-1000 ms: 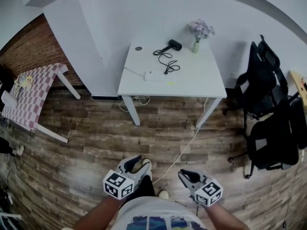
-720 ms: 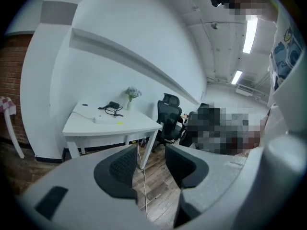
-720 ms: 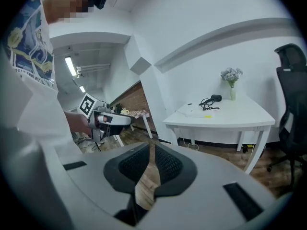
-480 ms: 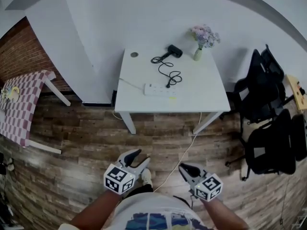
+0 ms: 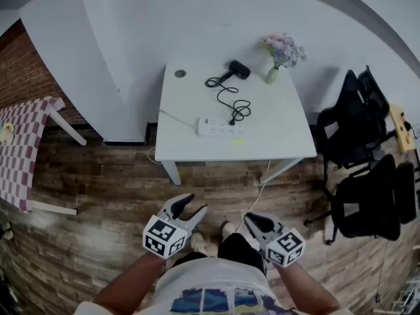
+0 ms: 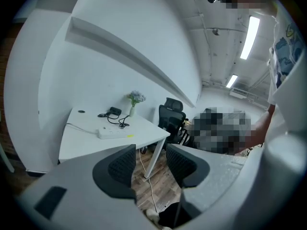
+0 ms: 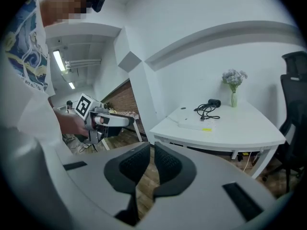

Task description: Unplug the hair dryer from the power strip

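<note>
Two grippers hover near the person's body over the wood-plank floor, well apart from the white rectangular table (image 5: 190, 100) on the far side of the scene, so nothing of the task is in reach yet. The grey left gripper with black ribbed pads (image 5: 189, 207) is released and its jaws are opening, with only floor between them. The matching right gripper (image 5: 254, 222) has its jaws close together with a thin gap, grasping nothing. The white oblong power strip (image 5: 220, 126) lies toward the near edge of the table. The small black plug (image 5: 231, 121) stands in it, and from there the thin black cord (image 5: 226, 92) loops back to the black hair dryer (image 5: 239, 69) at the far side. Just right of the dryer is a pale vase of lilac flowers (image 5: 272, 75). The plug is probably hard moulded plastic held in the socket by friction, so it should take a firm pinch across its body. The cord is limp and would only stretch or drag the dryer if pulled. The strip looks light and likely to slide or lift off the smooth tabletop, so one gripper should press its bare left end down. The other can then draw the plug straight out.
</note>
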